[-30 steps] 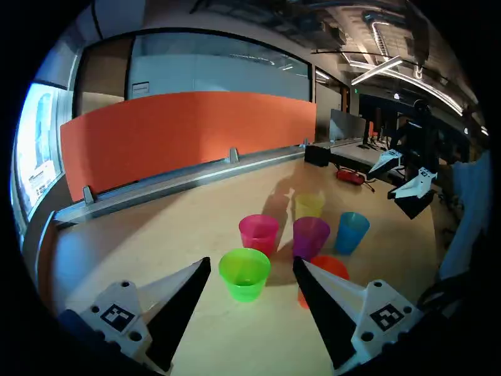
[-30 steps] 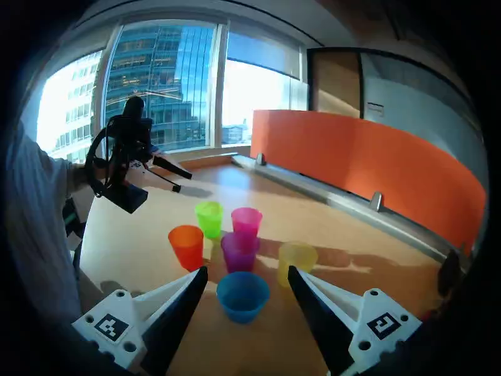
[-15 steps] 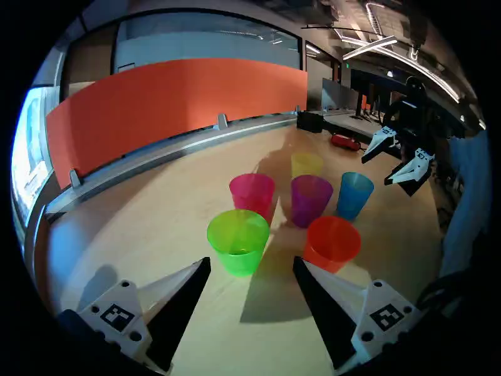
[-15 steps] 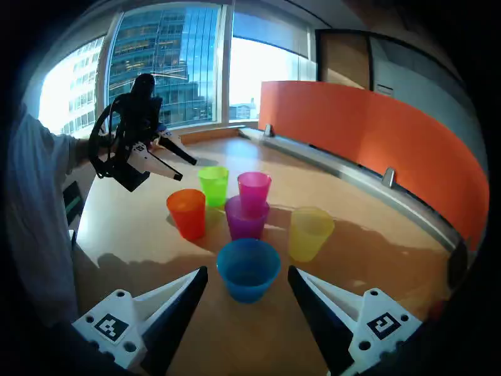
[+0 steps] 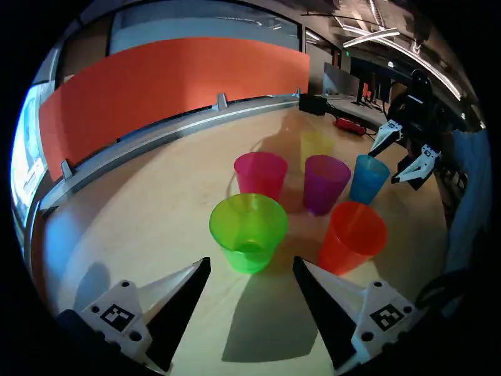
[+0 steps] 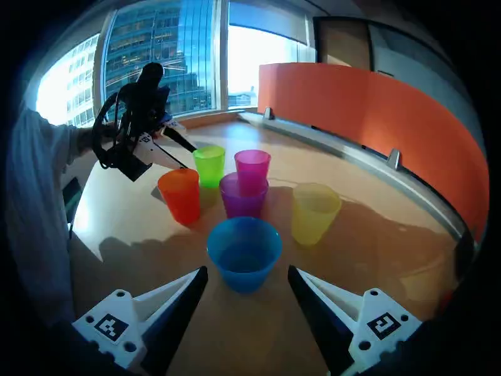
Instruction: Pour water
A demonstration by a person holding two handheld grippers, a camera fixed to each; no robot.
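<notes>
Looking out, I see my left gripper (image 5: 250, 262) wide at the green cup (image 5: 248, 230), my right gripper (image 6: 246, 271) wide at the blue cup (image 6: 244, 252); both stand on the table (image 5: 144, 207), perhaps part full.

The six cups were thin, translucent plastic with a smooth, glossy finish: green cup (image 5: 248, 232), pink cup (image 5: 260, 175), purple cup (image 5: 325, 183), orange cup (image 5: 352, 237), blue cup (image 6: 243, 254) and yellow cup (image 6: 315, 213). The desk (image 5: 156, 207) had a pale wood-look top, smooth, with a soft satin sheen. The left tool (image 5: 250, 260) and right tool (image 6: 246, 269) had matt white plastic bodies; their fingers (image 5: 181, 301) carried matt black inner faces. The orange panel (image 5: 169, 81) looked matt and even. The rail (image 5: 163, 135) below it looked like dull grey metal. The sleeve (image 6: 31, 219) was pale cloth. The window (image 6: 169, 56) was clear glass.
</notes>
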